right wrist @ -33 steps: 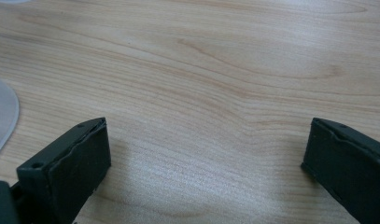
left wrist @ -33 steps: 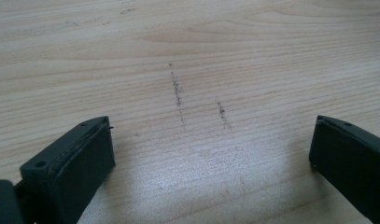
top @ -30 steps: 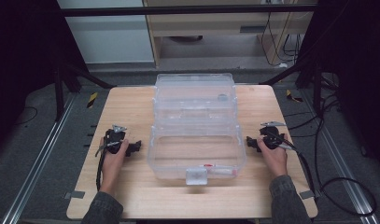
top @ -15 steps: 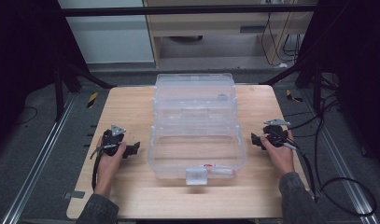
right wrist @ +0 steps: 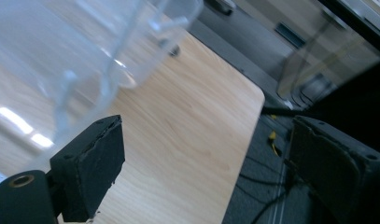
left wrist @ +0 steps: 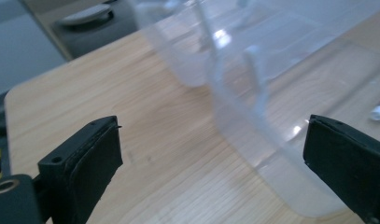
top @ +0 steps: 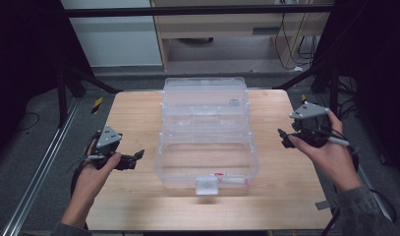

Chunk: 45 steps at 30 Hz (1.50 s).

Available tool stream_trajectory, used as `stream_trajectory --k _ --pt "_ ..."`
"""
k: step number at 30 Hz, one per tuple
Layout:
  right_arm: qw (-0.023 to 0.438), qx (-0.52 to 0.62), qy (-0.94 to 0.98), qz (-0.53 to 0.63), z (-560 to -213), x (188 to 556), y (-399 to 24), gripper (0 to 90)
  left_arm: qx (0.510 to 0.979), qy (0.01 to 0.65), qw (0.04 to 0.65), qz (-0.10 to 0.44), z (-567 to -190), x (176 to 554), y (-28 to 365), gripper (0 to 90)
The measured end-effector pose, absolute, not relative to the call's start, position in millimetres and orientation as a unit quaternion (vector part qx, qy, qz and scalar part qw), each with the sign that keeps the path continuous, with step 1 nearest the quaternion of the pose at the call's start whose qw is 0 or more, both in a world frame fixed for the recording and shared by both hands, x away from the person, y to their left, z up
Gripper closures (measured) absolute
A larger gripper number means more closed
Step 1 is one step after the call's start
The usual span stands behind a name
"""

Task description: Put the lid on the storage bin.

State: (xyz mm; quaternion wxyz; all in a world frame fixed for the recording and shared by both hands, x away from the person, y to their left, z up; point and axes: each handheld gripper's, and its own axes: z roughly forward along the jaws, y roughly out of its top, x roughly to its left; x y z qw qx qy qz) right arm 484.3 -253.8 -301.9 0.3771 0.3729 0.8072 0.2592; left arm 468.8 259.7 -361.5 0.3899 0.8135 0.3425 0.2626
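While the clear plastic box (top: pixel 207 132) lies open in the middle of the wooden table (top: pixel 138 113), nothing is gripped by either tool.
Box: placed centrally, its lid folded back toward the far edge, its latch (top: pixel 206 186) turned to the near edge.
Contents: a small white tube with a red end (top: pixel 232 180) is seen on the box floor near the front wall; a small dark thing (top: pixel 234 103) is seen in the lid half, too small to name.
Left gripper (top: pixel 133 158): held off the box's left wall, jaws spread, nothing between them.
Right gripper (top: pixel 285 138): held off the right wall toward the table's right edge; its jaws have just been closing a little, yet stand wide apart and empty.
Progress: judged early; the box is not yet grasped, shut or moved.
Surface: light wood, bare around the box.
Room: dark grey floor, cables at the right, pale cabinets beyond the far edge.
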Motion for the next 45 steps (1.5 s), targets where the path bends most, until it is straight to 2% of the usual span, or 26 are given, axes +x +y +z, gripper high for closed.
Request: stream_trajectory --k 2,3,6,7,9,11,14,16,17,22,29,34,45 --pt "0.376 0.365 0.812 0.257 -294.3 491.0 -248.4 13.9 0.82 0.322 0.387 0.271 -354.7 470.3 251.6 3.3" --pt "0.372 0.337 0.828 0.25 -280.8 511.2 -234.9 16.8 0.828 0.3 0.385 0.274 -345.4 472.1 240.6 3.2" --pt "0.363 0.323 0.839 0.244 -272.9 528.5 -224.4 19.8 0.84 0.285 0.378 0.265 -338.9 475.5 229.8 3.2" --pt "0.35 0.303 0.853 0.24 -267.2 549.0 -211.0 28.5 0.851 0.281 0.373 0.242 -337.6 479.7 221.8 3.2" --pt "0.336 0.292 0.864 0.236 -266.0 562.0 -201.4 33.5 0.852 0.282 0.373 0.235 -337.8 480.6 217.9 3.4" --pt "0.321 0.272 0.876 0.236 -265.4 571.8 -191.4 44.4 0.864 0.264 0.371 0.216 -338.5 477.7 207.8 3.4" --pt "0.303 0.244 0.891 0.235 -264.4 579.4 -178.0 54.1 0.884 0.23 0.355 0.2 -338.1 471.8 202.8 3.4" --pt "0.298 0.236 0.895 0.235 -263.8 580.8 -173.8 55.7 0.886 0.225 0.355 0.196 -338.2 470.8 202.4 3.5" --pt "0.282 0.218 0.903 0.241 -262.9 584.0 -164.6 59.6 0.887 0.226 0.356 0.189 -337.9 471.1 202.6 3.8" --pt "0.249 0.172 0.927 0.224 -272.1 591.4 -144.9 58.7 0.899 0.208 0.352 0.155 -345.9 474.9 192.7 4.6" --pt "0.217 0.135 0.95 0.179 -295.0 599.4 -132.7 58.3 0.918 0.171 0.329 0.139 -357.6 475.3 172.2 4.6" --pt "0.206 0.112 0.959 0.161 -300.9 602.8 -128.9 63.7 0.931 0.161 0.306 0.119 -374.2 472.3 165.7 6.2" --pt "0.197 0.082 0.967 0.136 -300.2 608.0 -119.6 73.7 0.946 0.14 0.279 0.092 -383.8 472.1 161.8 12.5"
